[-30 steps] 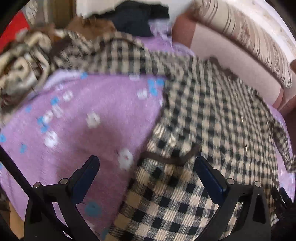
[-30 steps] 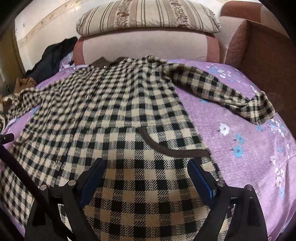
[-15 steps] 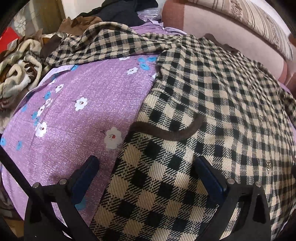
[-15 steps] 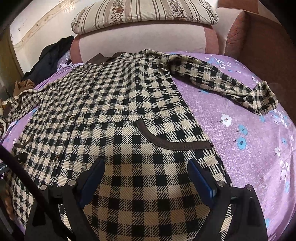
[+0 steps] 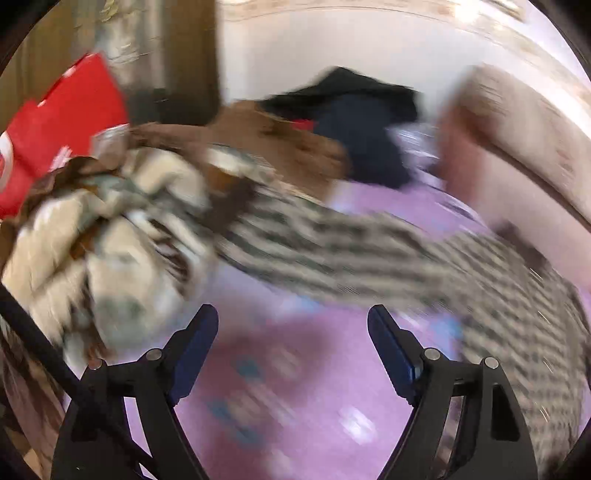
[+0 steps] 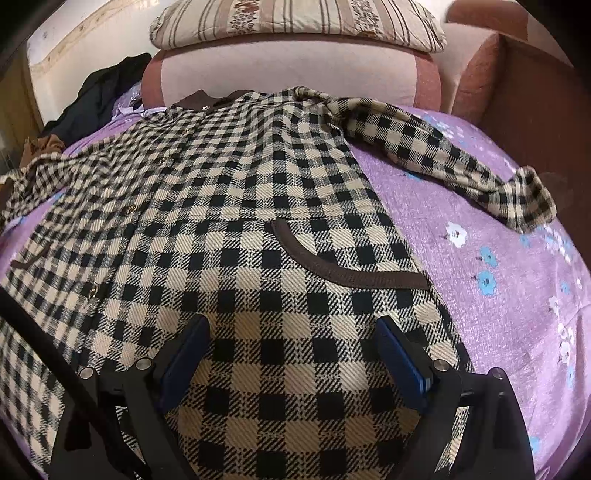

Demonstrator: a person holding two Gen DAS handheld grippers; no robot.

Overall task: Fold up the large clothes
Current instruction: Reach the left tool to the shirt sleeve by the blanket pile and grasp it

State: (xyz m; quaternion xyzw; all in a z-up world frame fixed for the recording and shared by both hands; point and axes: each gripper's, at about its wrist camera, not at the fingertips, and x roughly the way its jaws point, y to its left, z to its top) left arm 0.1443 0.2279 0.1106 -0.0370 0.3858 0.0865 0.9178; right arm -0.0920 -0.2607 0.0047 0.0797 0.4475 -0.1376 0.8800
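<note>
Checked coat (image 6: 229,206) spread flat on the bed (image 6: 498,295)
Thick, soft, floppy — best gripped at hem or sleeve; left gripper (image 5: 291,325) jaws closing on nothing, right gripper (image 6: 291,332) jaws apart.

You've got open purple bedsheet (image 6: 491,266) to the right of the checked coat (image 6: 240,229), clear apart from its sleeve (image 6: 461,166) lying across it. Ahead, the pink headboard (image 6: 288,70) and striped pillow (image 6: 295,18) block the way. On your left, a blurred heap of crumpled clothes (image 5: 110,236) crowds the bed edge.
</note>
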